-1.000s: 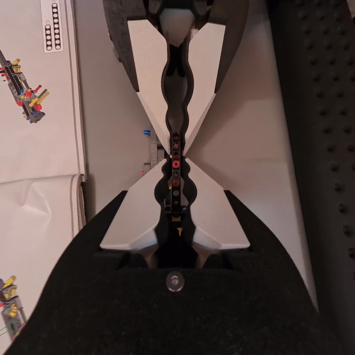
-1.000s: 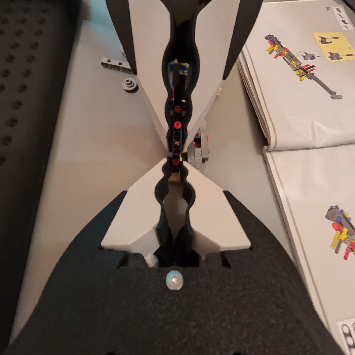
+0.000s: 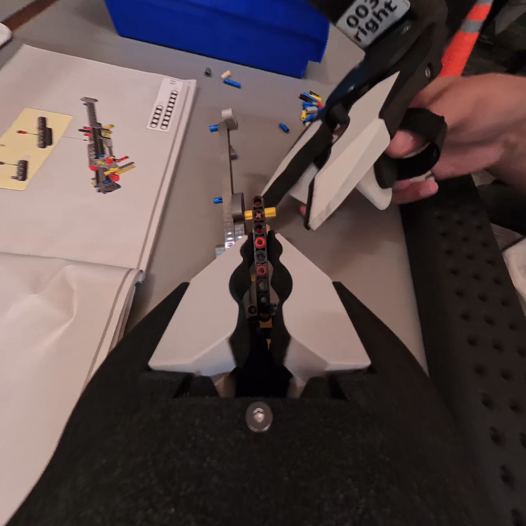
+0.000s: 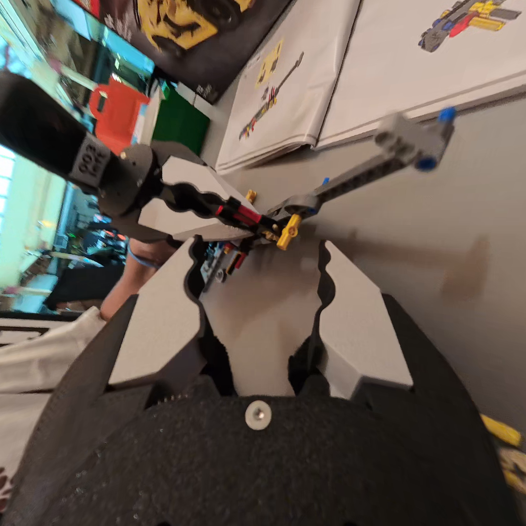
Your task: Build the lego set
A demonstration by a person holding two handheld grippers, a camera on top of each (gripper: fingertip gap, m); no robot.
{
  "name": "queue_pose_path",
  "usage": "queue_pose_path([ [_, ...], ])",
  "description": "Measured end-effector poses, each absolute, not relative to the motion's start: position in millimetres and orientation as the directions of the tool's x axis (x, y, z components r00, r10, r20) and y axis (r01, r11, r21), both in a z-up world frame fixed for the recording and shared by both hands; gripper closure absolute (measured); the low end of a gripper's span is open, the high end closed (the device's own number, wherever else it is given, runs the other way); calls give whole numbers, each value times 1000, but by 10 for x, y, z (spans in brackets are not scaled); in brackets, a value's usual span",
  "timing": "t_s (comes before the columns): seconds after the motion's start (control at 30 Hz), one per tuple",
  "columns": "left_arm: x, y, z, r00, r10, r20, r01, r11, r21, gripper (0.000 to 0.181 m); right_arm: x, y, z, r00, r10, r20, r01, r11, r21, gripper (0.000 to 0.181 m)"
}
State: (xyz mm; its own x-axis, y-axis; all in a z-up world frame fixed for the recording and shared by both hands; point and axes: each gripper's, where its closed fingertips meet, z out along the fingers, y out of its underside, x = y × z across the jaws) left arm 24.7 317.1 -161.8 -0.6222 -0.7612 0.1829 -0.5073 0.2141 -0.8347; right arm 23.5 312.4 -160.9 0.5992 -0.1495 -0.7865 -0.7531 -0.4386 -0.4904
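Black studded beam (image 3: 259, 256) stays pinched in the left tongs (image 3: 260, 236), yellow cross-pin (image 3: 259, 213) just past their tips | left view: right tongs (image 3: 296, 210) have let go, now gaping beside it | right view: right tongs (image 4: 260, 250) wide apart, empty, withdrawn from the beam (image 4: 250, 219); grey assembly (image 4: 370, 173) on tabletop (image 4: 398, 256) beyond | joint likely seated.
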Motion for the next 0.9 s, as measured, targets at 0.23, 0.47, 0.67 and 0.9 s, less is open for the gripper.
queue_pose_path([
  [0.23, 309, 3176, -1463, -577, -806, 132, -444, 174, -879, 175, 228, 3429, -1415, 469, -48, -882, -858, -262, -442, 97],
  [0.47, 331, 3040, -1440, -551, -825, 128, -423, 144, -895, 175, 349, 3512, -1404, 464, -40, -885, -872, -193, -449, 128],
  [0.67, 388, 3019, -1291, -532, -828, 178, -368, 37, -929, 175, 382, 3498, -1245, 660, -3, -751, -729, -241, -640, 129],
  [0.9, 417, 3085, -1098, -456, -884, -104, -175, 204, -963, 176, 377, 3536, -1015, 680, 41, -732, -708, -225, -670, 129],
])
